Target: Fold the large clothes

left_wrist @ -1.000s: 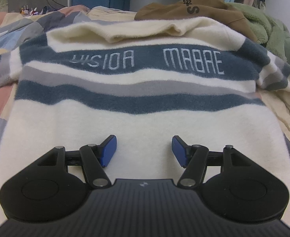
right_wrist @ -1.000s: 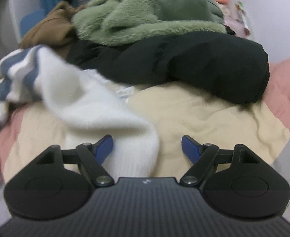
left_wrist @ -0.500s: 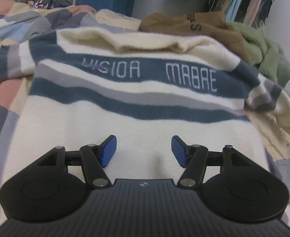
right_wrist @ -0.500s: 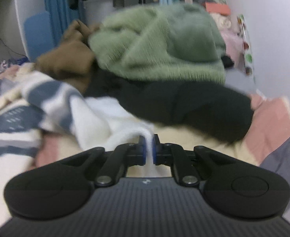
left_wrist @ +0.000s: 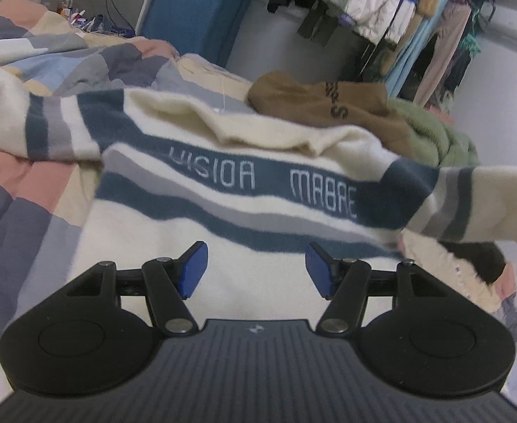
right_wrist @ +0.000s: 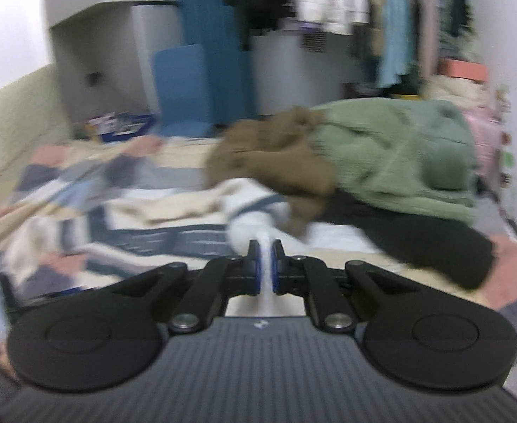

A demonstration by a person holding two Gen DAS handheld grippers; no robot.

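Striped sweater (left_wrist: pixel 223 232), cream with navy and grey bands and knitted lettering, lies face up on the patchwork bedspread (left_wrist: pixel 29 190). Its body is spread flat directly beneath the left gripper (left_wrist: pixel 256 269). The left jaws stand wide apart, holding nothing, above the cream lower panel.

Right gripper (right_wrist: pixel 265 268): jaws drawn together and clamped on the cream cuff end of the sweater's right sleeve (left_wrist: pixel 470 204). In the left wrist view that sleeve is lifted clear of the bed and stretched out toward the right edge of the frame. The right wrist view is blurred, so the depth of the bite cannot be confirmed; only a narrow strip of fabric shows between the pads.

Adjacent items: brown hoodie (left_wrist: pixel 322 105), green fleece jacket (left_wrist: pixel 438 137) and a black garment (right_wrist: pixel 417 243) are piled just beside the sweater's right shoulder.

Risks noted:
- Shallow grip. If only the cuff edge is pinched, the knit may slip out when the sleeve is carried across the chest, dropping it short of the fold line
- Body unrestrained. With the left gripper off the cloth, tension on the sleeve is likely to drag the shoulder and skew the whole garment on the soft bedspread
- Snagging. The sleeve's path passes near the brown hoodie; the fuzzy knit could catch and pull it onto the sweater
- Collar area is already rumpled; a fold over it would set in the bunching
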